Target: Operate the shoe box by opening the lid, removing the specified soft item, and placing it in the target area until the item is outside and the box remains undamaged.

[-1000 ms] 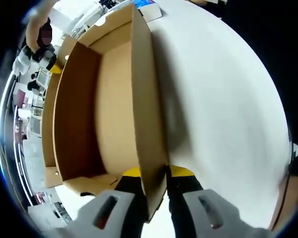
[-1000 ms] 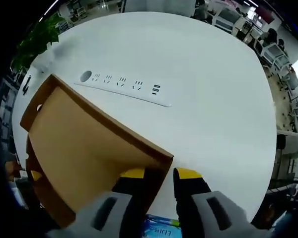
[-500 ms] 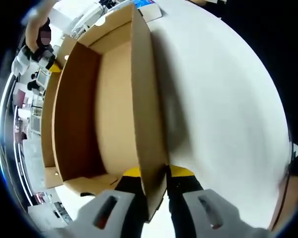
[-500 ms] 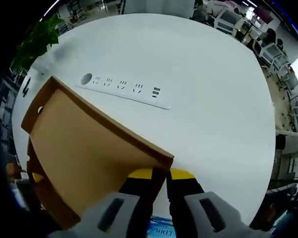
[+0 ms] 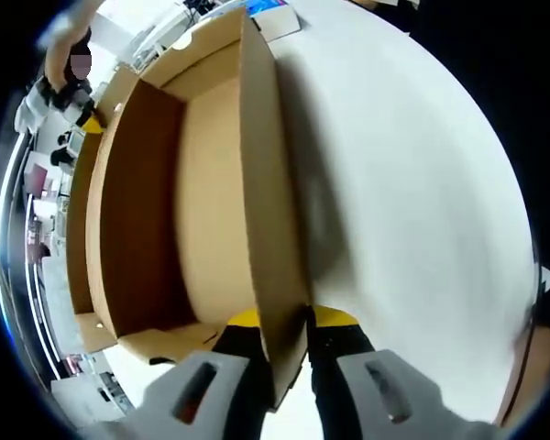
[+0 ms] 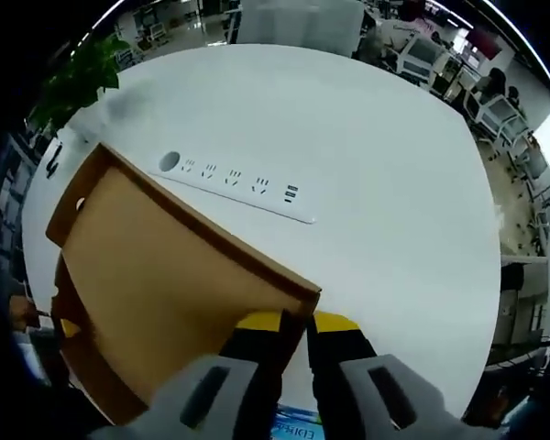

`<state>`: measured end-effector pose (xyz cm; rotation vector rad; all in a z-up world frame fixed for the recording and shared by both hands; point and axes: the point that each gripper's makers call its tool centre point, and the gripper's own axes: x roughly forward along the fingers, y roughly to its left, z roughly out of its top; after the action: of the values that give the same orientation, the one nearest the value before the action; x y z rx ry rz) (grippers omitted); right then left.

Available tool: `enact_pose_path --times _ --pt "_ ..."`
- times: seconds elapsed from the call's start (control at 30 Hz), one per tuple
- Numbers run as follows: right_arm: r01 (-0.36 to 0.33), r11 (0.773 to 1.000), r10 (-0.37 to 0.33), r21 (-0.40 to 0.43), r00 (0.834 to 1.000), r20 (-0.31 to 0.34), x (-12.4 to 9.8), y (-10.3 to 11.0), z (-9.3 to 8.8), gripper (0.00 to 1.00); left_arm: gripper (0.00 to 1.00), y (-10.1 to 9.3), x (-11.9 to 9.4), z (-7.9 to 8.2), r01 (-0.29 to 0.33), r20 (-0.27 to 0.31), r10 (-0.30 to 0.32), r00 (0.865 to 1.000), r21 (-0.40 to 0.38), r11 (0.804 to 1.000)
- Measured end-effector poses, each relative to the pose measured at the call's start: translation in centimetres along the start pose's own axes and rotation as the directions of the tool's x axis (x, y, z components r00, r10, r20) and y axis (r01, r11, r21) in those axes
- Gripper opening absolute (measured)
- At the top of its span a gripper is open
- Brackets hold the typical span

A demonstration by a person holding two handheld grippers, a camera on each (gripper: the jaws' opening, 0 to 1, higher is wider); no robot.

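I am working over a wide white desk (image 6: 403, 183), and the biggest thing on it is the brown cardboard shoe box (image 5: 202, 183), which I have from two ends. In the left gripper view the box body stands open toward me, and its pale inside floor and darker walls look bare as far as I can see; I cannot find the soft item anywhere in either view, so I cannot say where it lies. In the right gripper view the lid (image 6: 165, 284) rises as a tilted tan panel with a darker edge, lifted clear of the desk at its near corner.

My left gripper (image 5: 280, 321) has its jaws nearly together, one inside and one outside the long side wall of the box, pinching that wall. I judge this hold is there to pin the body so it does not slide or tip as the lid swings. My right gripper (image 6: 296, 323) has its jaws drawn in close on the corner of the lid rim, gripping the thin cardboard edge, not the face, which should spare it from creasing.

Beyond the lid a white power strip (image 6: 234, 179) lies flat on the desk, apart from the box. Something blue (image 6: 298, 426) shows just below my right jaws.
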<state>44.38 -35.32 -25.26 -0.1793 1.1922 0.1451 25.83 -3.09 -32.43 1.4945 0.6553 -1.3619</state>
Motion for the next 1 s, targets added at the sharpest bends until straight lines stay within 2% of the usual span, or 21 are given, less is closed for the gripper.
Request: enact_pose_path --times 0.43,0.63,0.83,0.97,1.0 --pt "0.049 0.998 -0.047 -0.05 0.998 0.05 -0.7 -0.2 0.5 0.08 0.12 -0.1 0.0 0.0 0.0 -0.002 0.0 1.0 -0.004 1.0" --pt "0.104 0.991 -0.094 -0.086 0.989 0.112 -1.7 -0.2 0.8 0.08 0.12 -0.1 0.0 0.0 0.0 -0.008 0.0 1.0 -0.008 1.0" --pt "0.09 0.993 -0.08 -0.072 0.987 0.138 -1.8 -1.7 2.0 0.08 0.12 -0.1 0.0 0.0 0.0 -0.013 -0.001 1.0 -0.019 1.0" --pt "0.121 0.986 -0.099 -0.111 0.977 0.187 -2.8 -1.4 2.0 0.08 0.12 0.0 0.0 0.0 0.0 -0.014 -0.001 1.0 -0.016 1.0" --pt "0.126 0.986 -0.103 -0.111 0.976 0.19 -3.3 -0.7 0.6 0.09 0.12 0.0 0.0 0.0 0.0 -0.015 -0.001 1.0 -0.014 1.0"
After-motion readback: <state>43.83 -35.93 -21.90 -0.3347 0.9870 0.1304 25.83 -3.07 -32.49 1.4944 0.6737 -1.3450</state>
